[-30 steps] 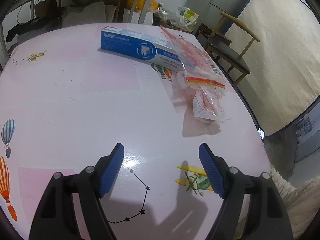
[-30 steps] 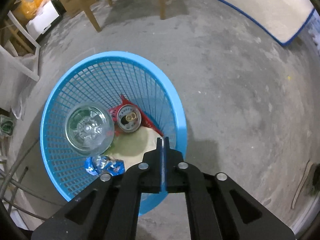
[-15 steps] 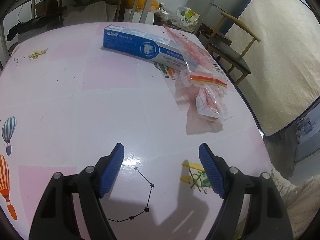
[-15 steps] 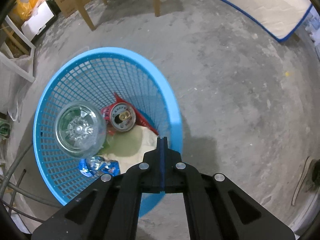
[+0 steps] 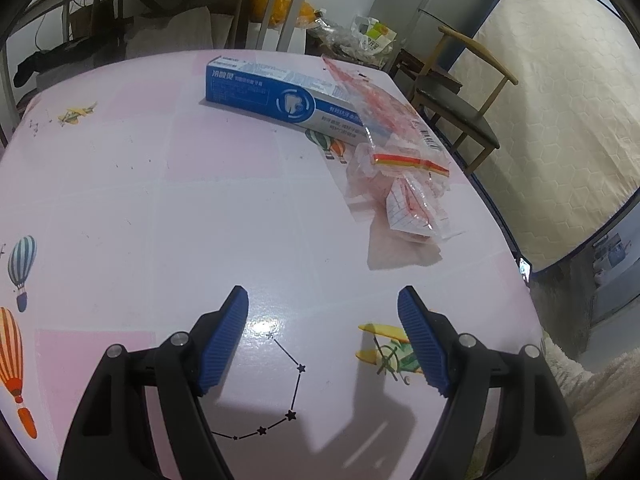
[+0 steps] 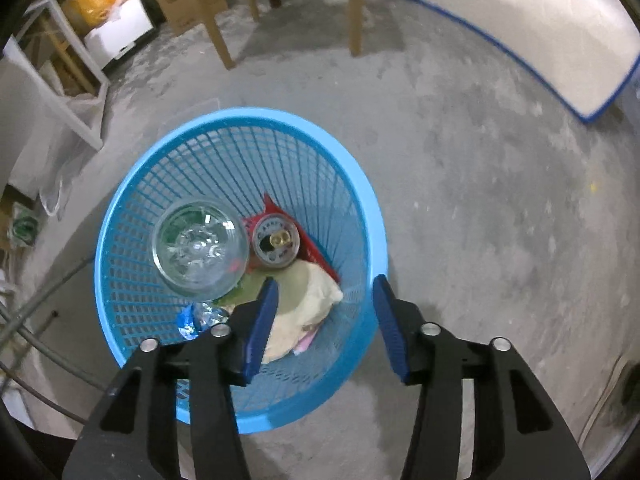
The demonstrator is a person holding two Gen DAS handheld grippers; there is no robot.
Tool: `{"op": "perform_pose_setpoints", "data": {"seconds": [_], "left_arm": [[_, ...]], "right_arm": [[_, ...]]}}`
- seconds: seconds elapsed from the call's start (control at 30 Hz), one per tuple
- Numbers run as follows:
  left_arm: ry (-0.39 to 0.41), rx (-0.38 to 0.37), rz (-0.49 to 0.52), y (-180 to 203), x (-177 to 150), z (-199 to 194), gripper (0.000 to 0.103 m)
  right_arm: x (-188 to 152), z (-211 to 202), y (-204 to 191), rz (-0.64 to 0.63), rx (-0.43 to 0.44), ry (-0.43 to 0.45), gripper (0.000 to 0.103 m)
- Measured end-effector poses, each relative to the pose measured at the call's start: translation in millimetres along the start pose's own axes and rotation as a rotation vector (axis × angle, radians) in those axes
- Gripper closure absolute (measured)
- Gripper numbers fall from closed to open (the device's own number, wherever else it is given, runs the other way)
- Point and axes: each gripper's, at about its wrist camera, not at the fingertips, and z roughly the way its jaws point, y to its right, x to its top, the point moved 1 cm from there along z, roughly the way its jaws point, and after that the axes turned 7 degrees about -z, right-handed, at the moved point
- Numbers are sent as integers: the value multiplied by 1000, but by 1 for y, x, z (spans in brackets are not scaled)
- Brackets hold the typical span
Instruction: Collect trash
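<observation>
The blue basket (image 6: 240,264) fills the frame's centre. Above its lower right rim the right gripper (image 6: 324,320) has just been opening, nothing between its jaws: a drop looks done. The left gripper (image 5: 322,340) waits wide and empty; the toothpaste box (image 5: 276,96) and plastic wrappers (image 5: 400,172) remain upper right on the table (image 5: 160,220).

The left wrist camera looks forward and down along its fingers (image 5: 224,336), close over the pink worktop (image 5: 140,208), facing a chair (image 5: 460,92) and mattress beyond. The right wrist camera points steeply down over the blue basket (image 6: 132,272) on the concrete floor (image 6: 500,220). The two views share nothing I can make out.
</observation>
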Motion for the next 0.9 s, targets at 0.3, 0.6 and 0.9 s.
{"op": "perform_pose_setpoints", "data": {"seconds": [0.3,0.6,0.9], "left_arm": [[6,2,15,4,0,-1,28],[4,-3,12,7,-1,3,28],[4,0,12,5,-2,-1,28]], "right_arm": [[-9,7,27,98,-56,18,58],[-9,26,30,147,-30,-76,90],[-19,21,42,176,-32,-99,90]]}}
